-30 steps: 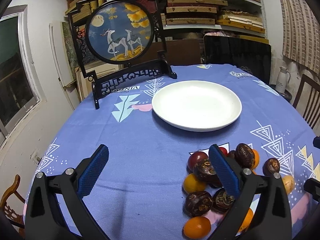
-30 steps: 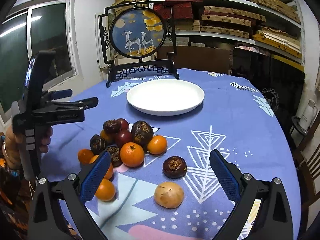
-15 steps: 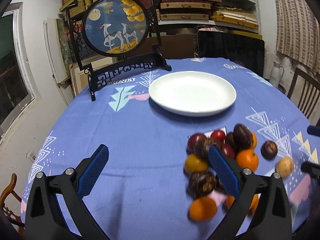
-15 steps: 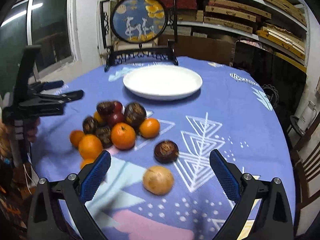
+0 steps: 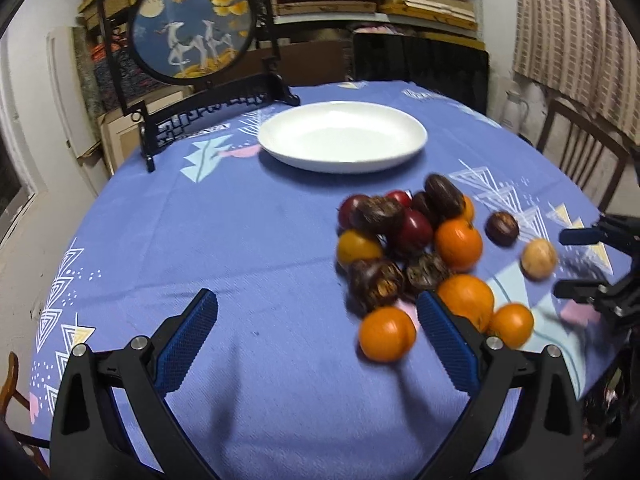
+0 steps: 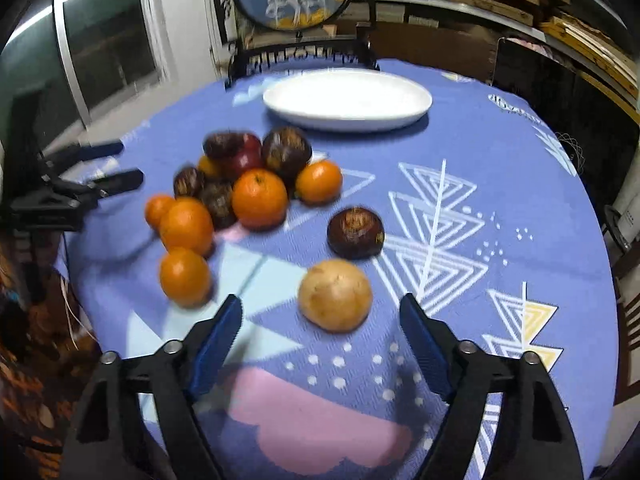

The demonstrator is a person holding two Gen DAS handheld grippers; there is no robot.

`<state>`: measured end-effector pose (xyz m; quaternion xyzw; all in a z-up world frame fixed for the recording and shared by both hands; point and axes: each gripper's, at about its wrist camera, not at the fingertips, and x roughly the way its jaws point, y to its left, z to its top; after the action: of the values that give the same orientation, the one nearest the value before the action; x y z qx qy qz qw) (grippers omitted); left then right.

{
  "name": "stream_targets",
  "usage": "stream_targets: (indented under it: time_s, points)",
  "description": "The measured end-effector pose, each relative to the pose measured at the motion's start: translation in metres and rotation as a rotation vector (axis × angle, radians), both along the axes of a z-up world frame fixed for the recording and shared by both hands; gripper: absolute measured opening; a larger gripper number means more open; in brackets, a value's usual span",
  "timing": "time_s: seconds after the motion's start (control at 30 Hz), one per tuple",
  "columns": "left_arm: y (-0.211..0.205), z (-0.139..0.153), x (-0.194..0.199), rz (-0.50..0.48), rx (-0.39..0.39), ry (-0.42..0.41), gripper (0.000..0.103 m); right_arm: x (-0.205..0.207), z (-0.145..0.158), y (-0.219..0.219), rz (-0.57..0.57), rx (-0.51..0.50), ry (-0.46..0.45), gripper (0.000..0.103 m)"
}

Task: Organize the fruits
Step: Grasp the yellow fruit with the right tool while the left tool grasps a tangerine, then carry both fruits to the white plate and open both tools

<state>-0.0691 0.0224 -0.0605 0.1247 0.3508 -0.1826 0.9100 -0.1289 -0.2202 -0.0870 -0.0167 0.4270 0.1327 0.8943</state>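
**Right claw narrows over the tan fruit, left claw wide by the pile**

Right gripper [image 6: 320, 316] hangs just short of the tan fruit [image 6: 335, 295], its blue pads apart on either side and touching nothing; the jaws have just been closing in, and that pale round fruit sits right ahead of the gap, not yet between the pads. Just beyond it lies a lone dark brown fruit [image 6: 355, 233], a little apart from the rest.

Over to the left gripper [image 5: 316, 320]: jaws spread wide, empty, above bare blue tablecloth [image 5: 240, 240]. One orange [image 5: 386, 334] lies just inside its right pad, unpinched. Behind that, the heap of fruit [image 5: 408, 240], oranges, dark red ones and wrinkled brown ones, all bunched and touching.

White plate [image 5: 342, 136] sits farther back on the table, nothing on it. Behind the plate stands a round painted screen [image 5: 192, 24] in a black stand. Motion blur softens the fruit edges.
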Motion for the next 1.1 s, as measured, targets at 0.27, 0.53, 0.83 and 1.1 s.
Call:
stream_targets:
  time_s: [0.27,0.53,0.83,1.1]
  points:
    - [-0.006,-0.01,-0.007,-0.031,0.04,0.019,0.098,0.013,-0.008,0.003,-0.005,-0.015,0.031,0.057]
    - [-0.015,-0.027,0.001,-0.061,0.057,0.073,0.098,0.014,-0.012,-0.004,-0.01,-0.006,0.02,0.041]
    - [-0.024,-0.04,0.024,-0.076,0.014,0.186,0.05,0.012,-0.011,-0.005,-0.012,0.003,0.004,0.041]
    - [-0.023,-0.042,0.021,-0.069,0.033,0.185,0.036,0.011,-0.011,-0.008,-0.028,0.006,-0.001,0.041]
